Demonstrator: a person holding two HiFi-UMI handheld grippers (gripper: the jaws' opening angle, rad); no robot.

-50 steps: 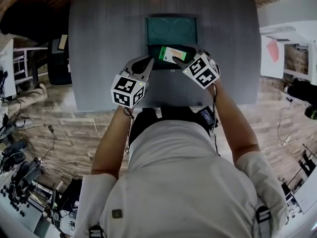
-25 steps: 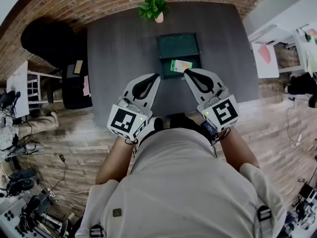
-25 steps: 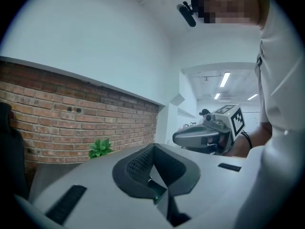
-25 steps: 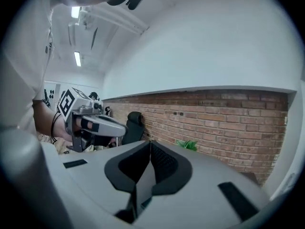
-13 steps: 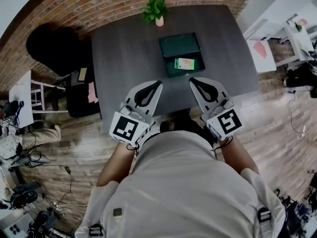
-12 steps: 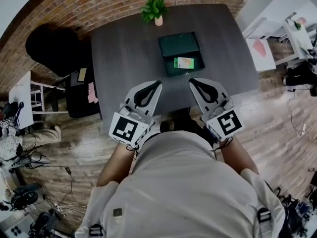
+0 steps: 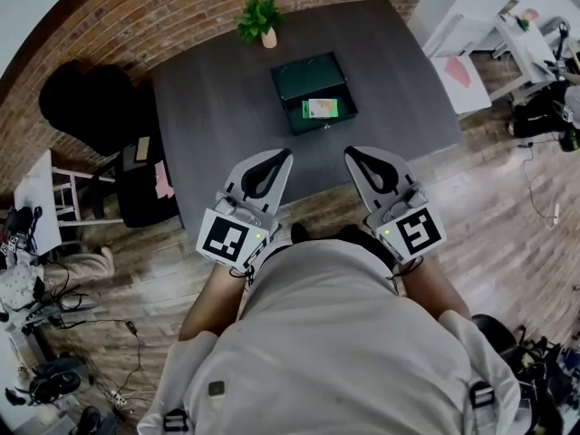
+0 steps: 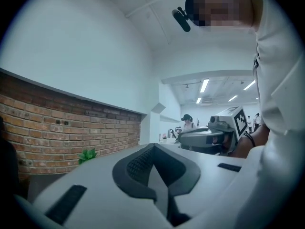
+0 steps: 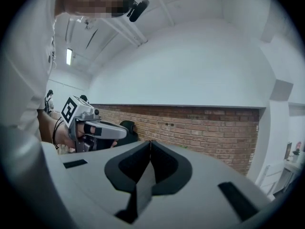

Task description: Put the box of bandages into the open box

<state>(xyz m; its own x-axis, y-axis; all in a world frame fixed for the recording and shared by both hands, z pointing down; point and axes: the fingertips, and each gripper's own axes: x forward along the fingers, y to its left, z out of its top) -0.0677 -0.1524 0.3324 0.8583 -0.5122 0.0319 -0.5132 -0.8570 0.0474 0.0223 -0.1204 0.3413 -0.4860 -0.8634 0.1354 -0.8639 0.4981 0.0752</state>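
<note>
Bandage box (image 7: 319,108) (flat) in open box (image 7: 302,74)

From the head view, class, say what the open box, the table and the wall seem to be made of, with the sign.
The open box: dark green, smooth; metal or plastic, unclear. The table: matte dark grey top, perhaps laminate or stained wood. The wall: red brick, mortar lines visible.
</note>
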